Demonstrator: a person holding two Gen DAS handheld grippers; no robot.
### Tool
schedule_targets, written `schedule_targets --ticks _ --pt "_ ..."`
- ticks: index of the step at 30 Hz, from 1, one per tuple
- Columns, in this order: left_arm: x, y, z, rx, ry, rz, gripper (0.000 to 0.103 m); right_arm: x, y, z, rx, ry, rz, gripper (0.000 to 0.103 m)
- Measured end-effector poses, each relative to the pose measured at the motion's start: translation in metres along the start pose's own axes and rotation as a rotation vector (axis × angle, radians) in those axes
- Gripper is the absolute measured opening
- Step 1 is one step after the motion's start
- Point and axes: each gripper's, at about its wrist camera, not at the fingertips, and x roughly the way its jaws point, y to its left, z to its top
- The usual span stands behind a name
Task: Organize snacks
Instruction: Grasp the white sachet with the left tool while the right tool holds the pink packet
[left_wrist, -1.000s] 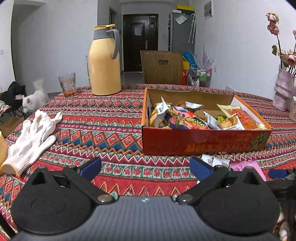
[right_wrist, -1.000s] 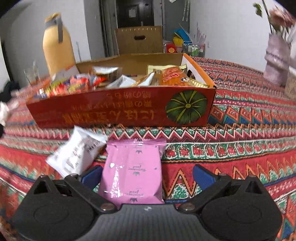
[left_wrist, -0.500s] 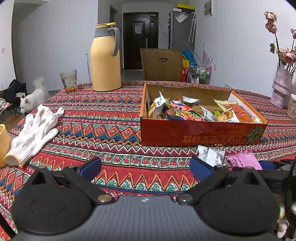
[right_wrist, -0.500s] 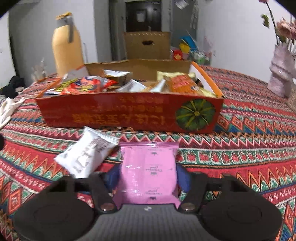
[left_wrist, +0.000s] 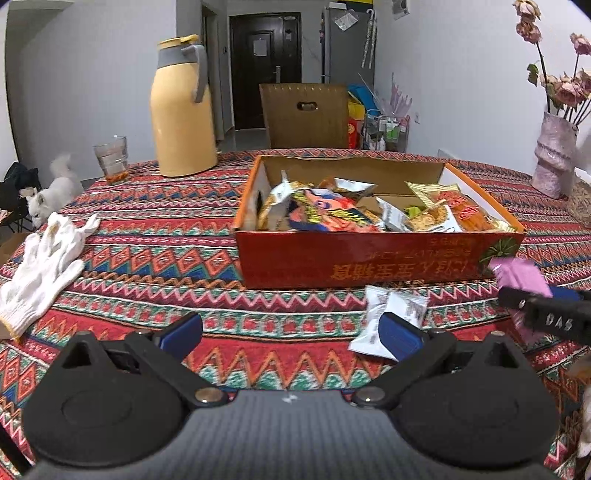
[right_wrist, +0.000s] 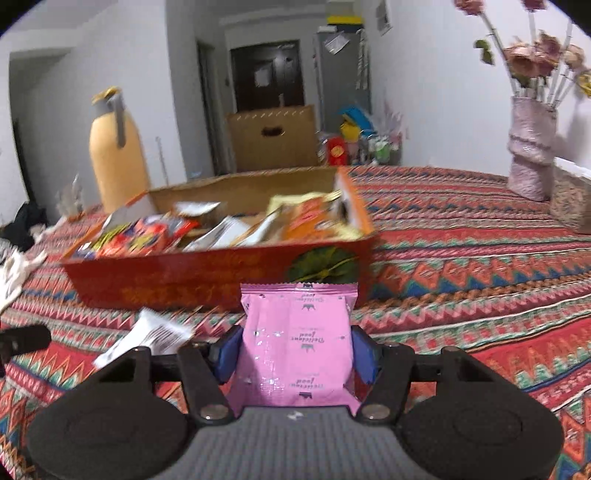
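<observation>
A red cardboard box (left_wrist: 332, 258) holding several snack packets stands on the patterned tablecloth; it also shows in the right wrist view (right_wrist: 207, 273). My right gripper (right_wrist: 295, 354) is shut on a pink snack packet (right_wrist: 295, 343) and holds it lifted just in front of the box; the packet also shows at the right of the left wrist view (left_wrist: 521, 275). A white snack packet (left_wrist: 388, 314) lies on the cloth before the box, touching my left gripper's right fingertip, and shows in the right wrist view (right_wrist: 151, 332). My left gripper (left_wrist: 291, 332) is open and empty.
A yellow thermos jug (left_wrist: 181, 110) and a glass (left_wrist: 110, 158) stand at the back left. White gloves (left_wrist: 40, 266) lie at the left edge. A pink vase with flowers (left_wrist: 554, 155) stands at the right. A white dog (left_wrist: 51, 192) is beyond the table.
My right gripper has shut on the pink packet and lifted it off the cloth toward the box. My left gripper has drawn back slightly and stays open.
</observation>
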Motion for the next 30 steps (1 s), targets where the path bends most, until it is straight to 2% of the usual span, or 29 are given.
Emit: schedule_targets --ticks 6,15,26,28,30 --pt "0.014 -0.024 0.006 0.026 0.015 -0.013 0.103 0.004 -0.026 -0.002 0.072 -0.041 -0.007 0.061" --pt "0.041 -0.055 0.011 0.089 0.047 -0.008 0.103 -0.005 -0.027 -0.011 0.091 -0.136 -0.009 0.061" --pt "0.07 -0.066 -0.002 0.083 0.084 -0.029 0.103 -0.008 -0.025 -0.016 0.085 -0.158 -0.003 0.061" --pt "0.07 -0.065 -0.002 0.074 0.082 -0.048 0.099 -0.008 -0.024 -0.017 0.081 -0.16 -0.005 0.061" --pt "0.07 -0.064 -0.002 0.068 0.083 -0.071 0.083 -0.008 -0.024 -0.017 0.079 -0.161 -0.005 0.061"
